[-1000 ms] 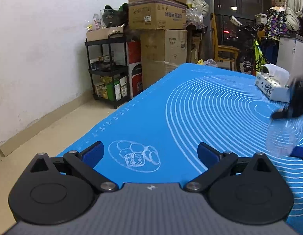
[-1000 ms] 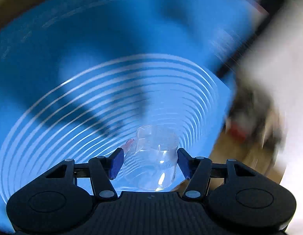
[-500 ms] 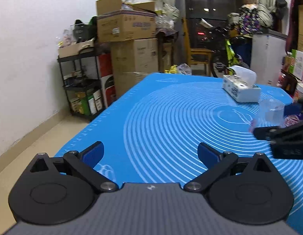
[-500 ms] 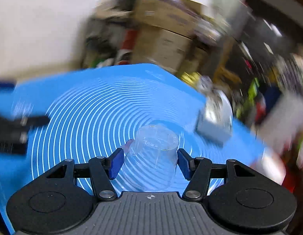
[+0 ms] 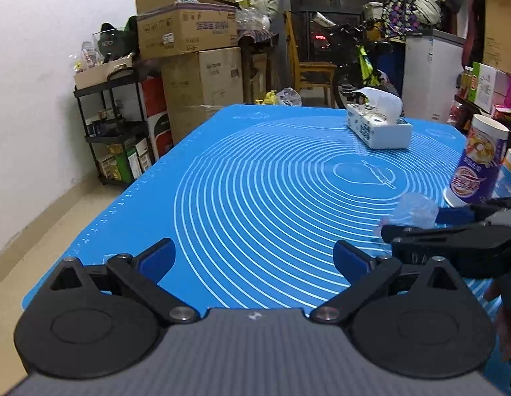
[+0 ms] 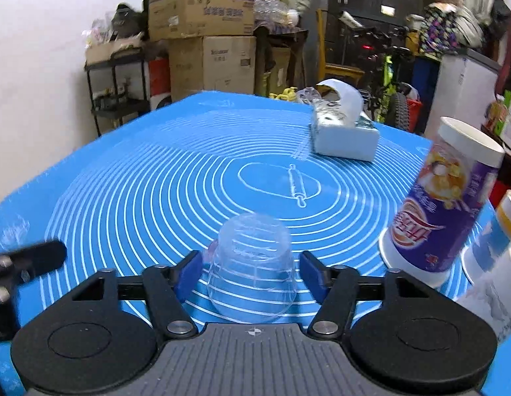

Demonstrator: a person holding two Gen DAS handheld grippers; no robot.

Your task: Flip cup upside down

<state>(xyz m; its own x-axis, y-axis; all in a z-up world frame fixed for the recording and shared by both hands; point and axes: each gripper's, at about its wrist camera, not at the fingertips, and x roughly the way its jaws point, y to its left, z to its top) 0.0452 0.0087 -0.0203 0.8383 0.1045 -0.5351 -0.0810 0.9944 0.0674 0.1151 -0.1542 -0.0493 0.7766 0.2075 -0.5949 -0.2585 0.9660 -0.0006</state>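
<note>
Right gripper [image 6: 250,270]: pinches the clear cup [image 6: 252,270] across its sides, base up and wide mouth down, so we judge the flip done and only the set-down onto the mat [image 6: 140,198] left. We cannot tell whether the rim touches the mat.

Left gripper [image 5: 252,260]: spread wide, holding nothing, parked low beside the right one; we take it as idle.

Purple cup [image 6: 440,217]: inverted, just right of the grip; a bump risk on release.

Tissue box [image 6: 344,135]: farther back, well apart, no obstacle.
</note>
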